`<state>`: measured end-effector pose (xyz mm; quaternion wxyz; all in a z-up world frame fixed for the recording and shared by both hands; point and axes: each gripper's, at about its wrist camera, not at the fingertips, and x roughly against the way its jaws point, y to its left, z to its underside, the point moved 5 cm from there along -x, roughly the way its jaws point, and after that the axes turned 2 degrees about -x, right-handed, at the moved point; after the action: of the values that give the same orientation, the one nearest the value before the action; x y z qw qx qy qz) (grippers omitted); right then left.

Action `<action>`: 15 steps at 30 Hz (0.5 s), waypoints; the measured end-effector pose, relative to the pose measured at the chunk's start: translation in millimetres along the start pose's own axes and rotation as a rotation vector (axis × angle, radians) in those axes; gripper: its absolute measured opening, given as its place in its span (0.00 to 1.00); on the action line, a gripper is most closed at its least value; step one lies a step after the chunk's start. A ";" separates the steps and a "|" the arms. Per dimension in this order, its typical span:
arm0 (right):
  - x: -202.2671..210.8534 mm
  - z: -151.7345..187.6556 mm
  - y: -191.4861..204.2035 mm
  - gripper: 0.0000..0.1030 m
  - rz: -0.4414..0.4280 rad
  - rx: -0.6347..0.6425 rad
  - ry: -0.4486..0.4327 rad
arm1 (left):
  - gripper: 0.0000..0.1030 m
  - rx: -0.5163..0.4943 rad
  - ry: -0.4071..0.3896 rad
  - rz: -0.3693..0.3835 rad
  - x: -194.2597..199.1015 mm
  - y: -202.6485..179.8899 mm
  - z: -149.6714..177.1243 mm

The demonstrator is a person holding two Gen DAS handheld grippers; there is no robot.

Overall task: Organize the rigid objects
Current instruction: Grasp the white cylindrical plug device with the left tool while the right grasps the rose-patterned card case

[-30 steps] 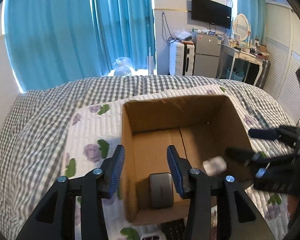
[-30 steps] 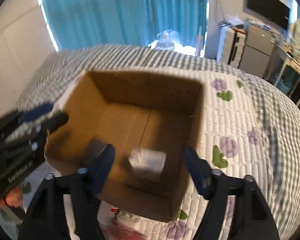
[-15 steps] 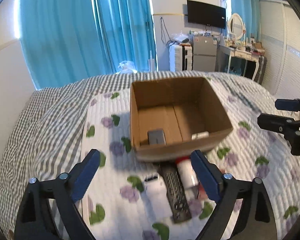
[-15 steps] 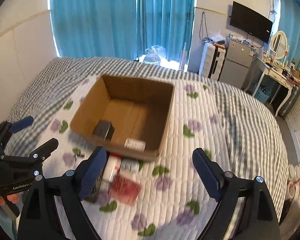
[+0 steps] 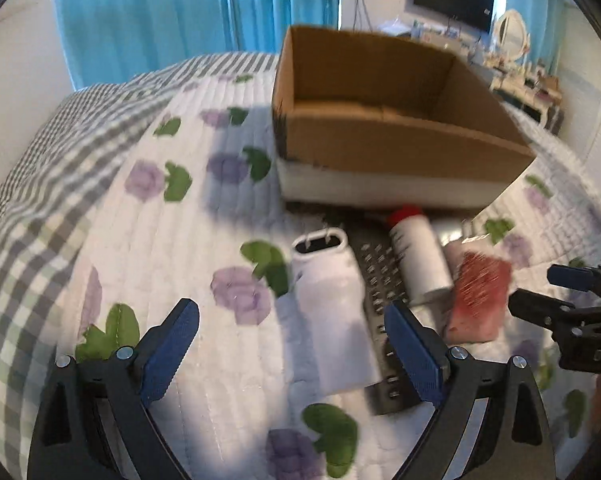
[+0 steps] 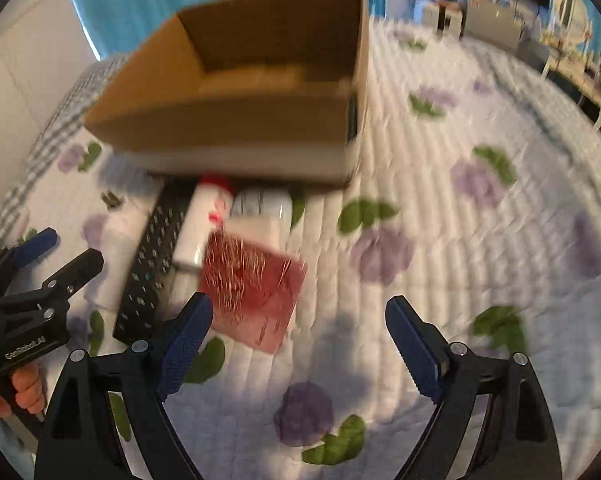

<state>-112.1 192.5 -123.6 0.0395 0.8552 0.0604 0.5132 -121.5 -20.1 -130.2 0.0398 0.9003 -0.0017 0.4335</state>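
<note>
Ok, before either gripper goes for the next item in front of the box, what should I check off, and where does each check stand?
1. Left gripper open and empty: ok.
2. Right gripper open and empty: ok.
3. White charger lined up between the left gripper's fingers: ok.
4. Red packet centred for the right gripper: not ok, it sits by the left finger.
5. Cardboard box open on top: ok.
6. Grippers clear of each other: ok.

Matt cardboard box (image 5: 384, 144); quilted cloth bedspread (image 5: 204, 264)
</note>
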 end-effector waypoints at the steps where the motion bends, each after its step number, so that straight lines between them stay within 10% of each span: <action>1: -2.3 1.4 0.1 0.86 -0.002 0.005 0.007 | 0.93 -0.001 0.003 -0.007 -1.4 0.1 1.7; 4: -7.3 3.0 3.2 0.86 0.005 0.023 0.020 | 0.91 -0.029 0.023 0.002 -6.8 -5.4 5.3; 12: -20.6 8.1 1.8 0.86 0.002 0.007 0.035 | 0.40 -0.050 0.088 0.090 -20.7 -21.8 12.6; 15: -27.1 6.6 1.5 0.86 -0.018 -0.009 0.037 | 0.35 -0.047 0.078 0.080 -14.6 -22.3 15.6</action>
<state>-118.8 187.1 -150.2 0.0470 0.8449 0.0663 0.5288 -117.6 0.6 -152.9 0.0436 0.8808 -0.0464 0.4691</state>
